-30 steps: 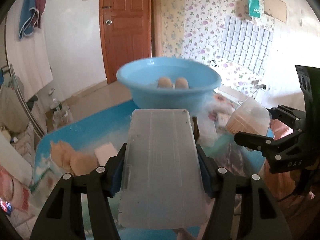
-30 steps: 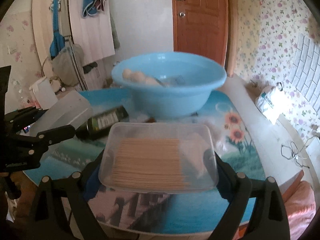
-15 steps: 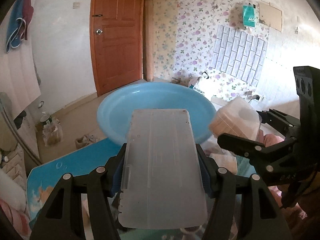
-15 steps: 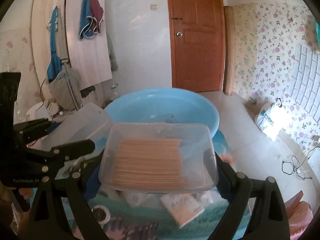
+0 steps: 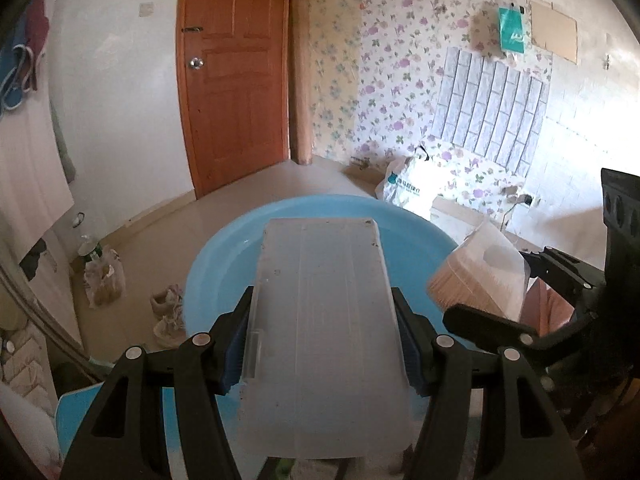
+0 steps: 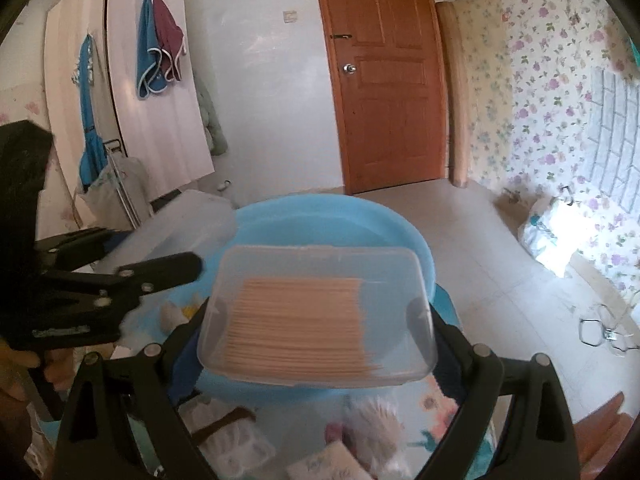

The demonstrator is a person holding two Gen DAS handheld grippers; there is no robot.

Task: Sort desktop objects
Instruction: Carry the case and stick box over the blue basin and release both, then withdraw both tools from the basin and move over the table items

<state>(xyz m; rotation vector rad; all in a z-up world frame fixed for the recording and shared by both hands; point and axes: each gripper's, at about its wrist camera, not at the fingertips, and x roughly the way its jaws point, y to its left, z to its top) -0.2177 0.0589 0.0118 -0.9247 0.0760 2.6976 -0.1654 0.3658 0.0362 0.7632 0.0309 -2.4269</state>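
Observation:
My left gripper is shut on a long frosted plastic box, which its blue pads clamp at both sides over the blue basin. In the right wrist view, my right gripper is shut on a clear toothpick box full of wooden sticks, held above the near rim of the blue basin. The toothpick box and right gripper show at the right of the left wrist view. The frosted box and left gripper appear at the left of the right wrist view.
The table has a blue picture cloth with small packets and a white wad near its front. Beyond lie a tiled floor, a wooden door, a white bag, shoes and hanging towels.
Both grippers have carried their boxes forward and up toward the basin. The basin has come closer and sunk in view until it lies right under the boxes; the table objects have dropped out of the left view.

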